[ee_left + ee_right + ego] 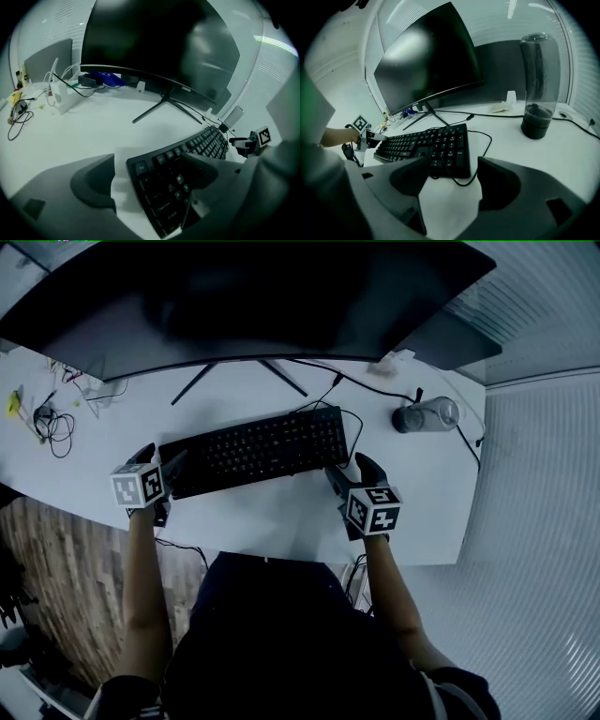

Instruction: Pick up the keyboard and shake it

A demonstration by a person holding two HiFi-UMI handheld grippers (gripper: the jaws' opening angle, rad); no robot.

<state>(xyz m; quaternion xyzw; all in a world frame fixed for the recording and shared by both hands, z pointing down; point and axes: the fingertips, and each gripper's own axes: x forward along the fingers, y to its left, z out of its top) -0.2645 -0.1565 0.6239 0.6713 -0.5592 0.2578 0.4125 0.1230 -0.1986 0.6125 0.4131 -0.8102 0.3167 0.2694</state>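
The keyboard [258, 448] lies flat on the desk [281, 517], judged stiff and light but tethered by its cable [354, 425]; left gripper [165, 468] and right gripper [345, 472], both spread wide, flank its short ends, the sensible holds

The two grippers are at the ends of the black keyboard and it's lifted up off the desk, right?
No, it isn't lifted. The keyboard lies flat on the white desk, as the head view shows. The left gripper and right gripper are at its ends, jaws open.
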